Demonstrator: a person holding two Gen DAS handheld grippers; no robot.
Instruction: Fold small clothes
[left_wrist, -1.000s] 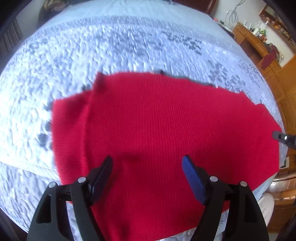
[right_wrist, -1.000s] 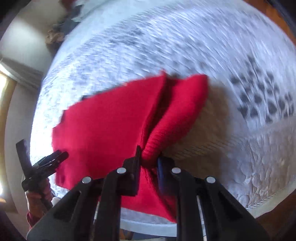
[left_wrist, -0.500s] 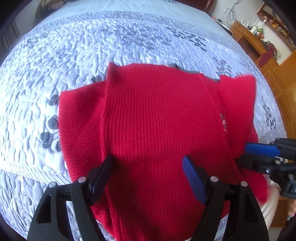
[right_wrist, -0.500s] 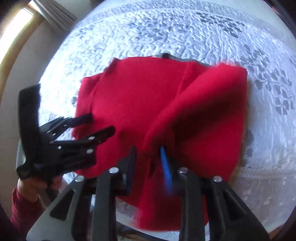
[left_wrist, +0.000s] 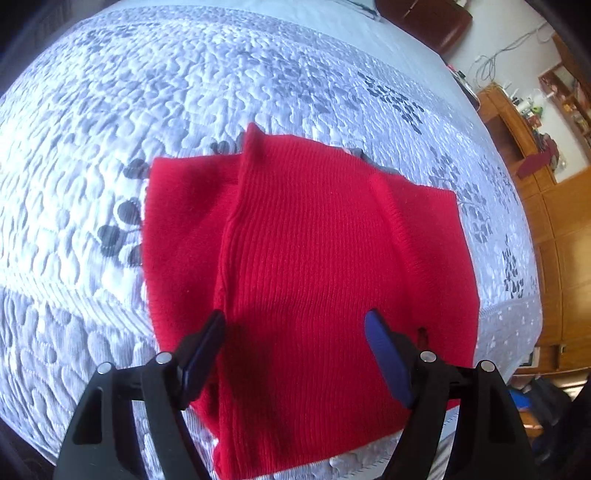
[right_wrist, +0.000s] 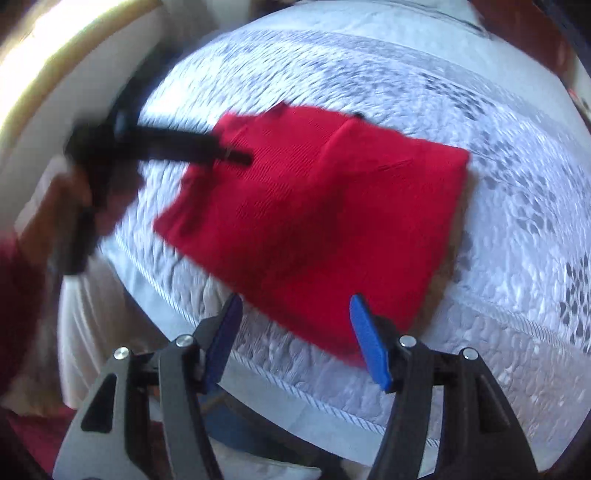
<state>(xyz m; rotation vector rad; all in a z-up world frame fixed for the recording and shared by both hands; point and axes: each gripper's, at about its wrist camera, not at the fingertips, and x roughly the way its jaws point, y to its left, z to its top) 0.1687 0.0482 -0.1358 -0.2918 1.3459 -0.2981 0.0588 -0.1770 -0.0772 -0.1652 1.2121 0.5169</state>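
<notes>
A red ribbed-knit garment (left_wrist: 314, 266) lies flat on a white quilted bedspread with a grey leaf pattern (left_wrist: 184, 81), near the bed's front edge, with both side panels folded in over the middle so that it forms a tall rectangle whose long axis runs away from the person. The left gripper (left_wrist: 295, 354) hangs directly over the garment's near hem, its jaws wide apart with nothing between the pads, so it looks to be the closer hand for the coming lengthwise fold. The right gripper (right_wrist: 295, 339) stands back over the bed's piped edge, the garment's near corner just ahead of its blue pads; its jaws have just been opening and now stand about half apart, holding nothing. Compared with a second ago, the right-hand flap that the right gripper was pinching and carrying across now rests on the body of the garment, and the right gripper has pulled away toward the bed's edge, while the left one has shifted only slightly.
</notes>
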